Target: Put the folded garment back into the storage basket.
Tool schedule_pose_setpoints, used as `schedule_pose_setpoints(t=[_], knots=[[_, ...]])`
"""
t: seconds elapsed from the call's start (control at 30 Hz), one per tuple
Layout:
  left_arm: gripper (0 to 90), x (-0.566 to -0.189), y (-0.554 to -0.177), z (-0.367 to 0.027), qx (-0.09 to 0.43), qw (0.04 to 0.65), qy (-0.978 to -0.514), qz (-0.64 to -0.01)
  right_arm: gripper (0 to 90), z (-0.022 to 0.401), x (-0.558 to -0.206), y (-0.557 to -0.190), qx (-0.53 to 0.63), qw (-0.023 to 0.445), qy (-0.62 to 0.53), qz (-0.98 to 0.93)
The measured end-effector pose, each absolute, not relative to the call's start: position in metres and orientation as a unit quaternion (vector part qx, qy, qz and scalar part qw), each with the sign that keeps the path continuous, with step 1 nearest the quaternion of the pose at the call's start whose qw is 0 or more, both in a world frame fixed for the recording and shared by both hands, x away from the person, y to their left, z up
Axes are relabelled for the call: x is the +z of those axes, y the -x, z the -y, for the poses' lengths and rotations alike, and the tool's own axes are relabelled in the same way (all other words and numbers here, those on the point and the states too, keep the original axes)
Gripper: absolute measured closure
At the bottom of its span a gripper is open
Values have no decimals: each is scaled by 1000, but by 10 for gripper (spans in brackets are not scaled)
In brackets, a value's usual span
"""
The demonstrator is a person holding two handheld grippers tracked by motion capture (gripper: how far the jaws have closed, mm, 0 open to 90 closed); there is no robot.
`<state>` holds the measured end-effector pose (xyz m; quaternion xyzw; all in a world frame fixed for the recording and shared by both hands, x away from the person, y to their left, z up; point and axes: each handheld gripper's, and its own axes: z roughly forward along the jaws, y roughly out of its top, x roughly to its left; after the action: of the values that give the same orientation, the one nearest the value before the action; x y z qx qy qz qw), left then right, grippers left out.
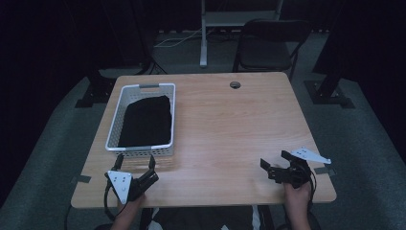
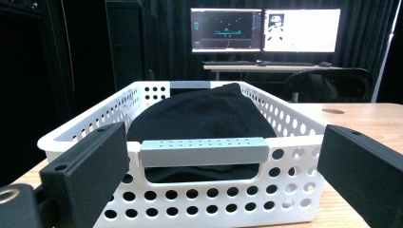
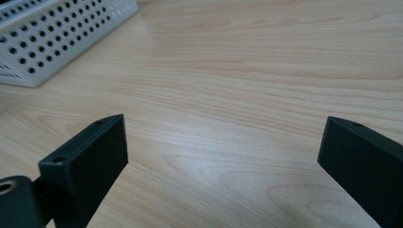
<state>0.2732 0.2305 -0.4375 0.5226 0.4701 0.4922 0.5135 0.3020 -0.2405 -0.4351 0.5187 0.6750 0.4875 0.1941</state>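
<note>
A white perforated basket point(image 1: 113, 125) stands on the left of the wooden table point(image 1: 225, 124), with a black cloth point(image 1: 146, 120) lying inside it. In the left gripper view the basket point(image 2: 290, 190) is just ahead, its grey handle point(image 2: 204, 151) facing me and the black cloth point(image 2: 204, 114) heaped behind it. My left gripper point(image 1: 135, 163) is open at the basket's near end, jaws spread wide with nothing between them. My right gripper point(image 1: 276, 161) is open near the table's front right, over bare wood. A corner of the basket point(image 3: 52, 38) lies at the upper left of the right gripper view.
A round cable hole point(image 1: 234, 85) sits near the table's far edge. Behind the table stand a black chair point(image 1: 268, 45) and a metal stand post point(image 1: 204, 38). Two lit monitors point(image 2: 263, 29) on a desk are far beyond the basket.
</note>
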Motion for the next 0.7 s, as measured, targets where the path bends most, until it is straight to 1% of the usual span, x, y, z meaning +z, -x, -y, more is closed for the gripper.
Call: schedule_pose_setpoints(t=[0.27,0.7], knots=[[44,-437,-273,-231,492,513,-523,-470,28,229,-436,-303,449,227,-515,-694],[44,-437,-273,-230,492,512,-524,-471,28,227,-436,-303,438,235,-523,-693]])
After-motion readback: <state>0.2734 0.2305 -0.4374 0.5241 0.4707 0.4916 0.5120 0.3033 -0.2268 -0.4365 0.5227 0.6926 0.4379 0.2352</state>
